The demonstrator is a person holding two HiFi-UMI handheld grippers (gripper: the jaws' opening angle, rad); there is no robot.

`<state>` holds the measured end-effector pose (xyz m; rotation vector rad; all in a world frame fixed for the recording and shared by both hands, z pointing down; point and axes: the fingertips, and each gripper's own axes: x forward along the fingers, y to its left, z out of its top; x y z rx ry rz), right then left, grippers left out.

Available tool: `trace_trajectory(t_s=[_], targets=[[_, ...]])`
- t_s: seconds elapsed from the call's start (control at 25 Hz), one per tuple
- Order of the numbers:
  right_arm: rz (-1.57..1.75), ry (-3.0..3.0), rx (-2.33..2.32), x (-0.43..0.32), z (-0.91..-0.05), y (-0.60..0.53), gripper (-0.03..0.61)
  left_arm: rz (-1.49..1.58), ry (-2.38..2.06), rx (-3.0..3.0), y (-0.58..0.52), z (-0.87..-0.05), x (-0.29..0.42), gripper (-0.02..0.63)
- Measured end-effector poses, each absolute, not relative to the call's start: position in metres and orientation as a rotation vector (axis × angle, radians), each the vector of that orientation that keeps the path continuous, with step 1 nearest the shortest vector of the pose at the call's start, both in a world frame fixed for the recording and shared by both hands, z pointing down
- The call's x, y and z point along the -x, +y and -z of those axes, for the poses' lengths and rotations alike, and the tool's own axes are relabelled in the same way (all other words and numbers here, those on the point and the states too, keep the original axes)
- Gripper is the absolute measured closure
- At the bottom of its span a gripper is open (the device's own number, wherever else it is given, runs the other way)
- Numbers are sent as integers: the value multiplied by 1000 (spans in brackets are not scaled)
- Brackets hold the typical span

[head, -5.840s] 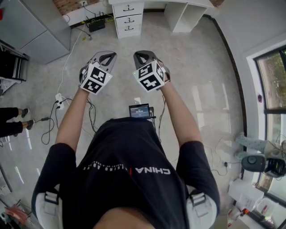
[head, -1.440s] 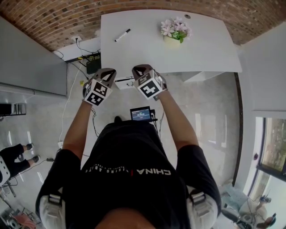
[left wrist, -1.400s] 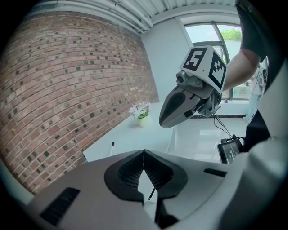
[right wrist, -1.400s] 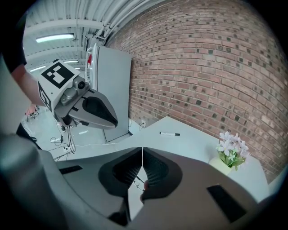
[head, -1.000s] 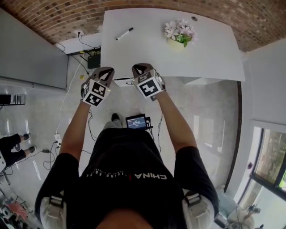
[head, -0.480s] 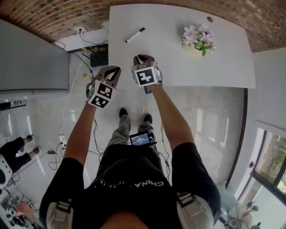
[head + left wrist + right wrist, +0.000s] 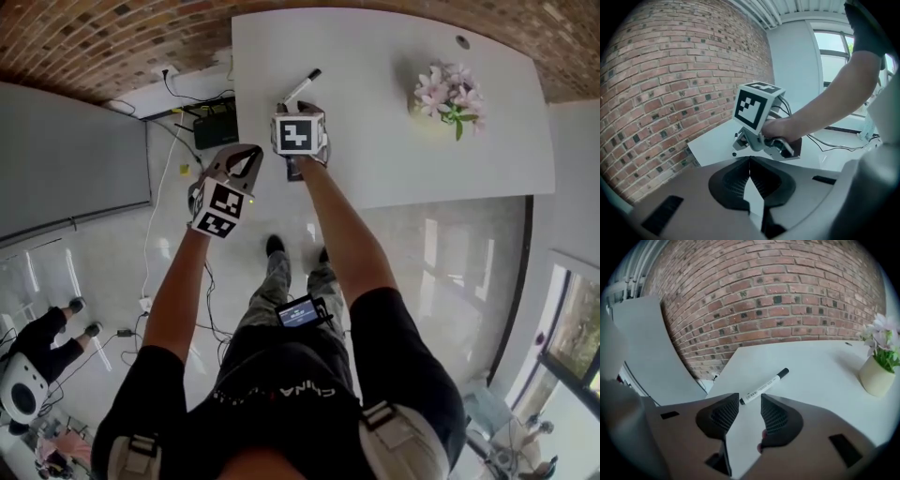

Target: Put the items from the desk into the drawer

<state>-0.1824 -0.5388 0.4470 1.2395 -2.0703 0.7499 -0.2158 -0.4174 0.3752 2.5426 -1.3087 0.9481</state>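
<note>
Marker (image 7: 765,382) lay slanted on the worktop (image 7: 820,394) just ahead of the right tool (image 7: 750,401), jaws spread; squaring to its barrel seemed wise. Left tool (image 7: 750,164) hung pressed together, empty.

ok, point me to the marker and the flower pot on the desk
marker (image 7: 764,386), right gripper view, middle of its white barrel.
flower pot (image 7: 876,378), right gripper view, front wall of the pot, below the flowers.
</note>
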Motion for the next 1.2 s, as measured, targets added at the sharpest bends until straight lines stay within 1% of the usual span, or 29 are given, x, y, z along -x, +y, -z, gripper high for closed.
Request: trace_trajectory(t_s=[0.16,0.24,0.44,0.64,0.72,0.8,0.92,1.2], targets=[[-834,-1964,-1363,180,-460,-568,405,-962,-1288,-2541,-425,-386,224,601],[-902,-1946,-1407,186,-467,-579,394,-962,-1281,-2536,-426,-390,228,601],[-913,-1860,-1474,187,-481,-592,396,-968,-1275,-2533,-427,-393,236,601],[-778,-1840,-1447,188,-484,-590,402,-962,-1290,-2522,-427,-395,245,601],[-757,-1864,-1427,188,-484,-588,425,-961,-1293,-2518,-425,-395,245,601],[-728,-1890,-1398,189,-483,-585,497,-958,-1294,-2517,-424,-394,245,601],[-679,-1924,-1356,189,-485,-575,502,-958,-1295,-2521,-419,-391,243,601],[-679,-2041,-1287,175,-474,-546,503,-970,-1300,-2537,-416,-380,235,601]])
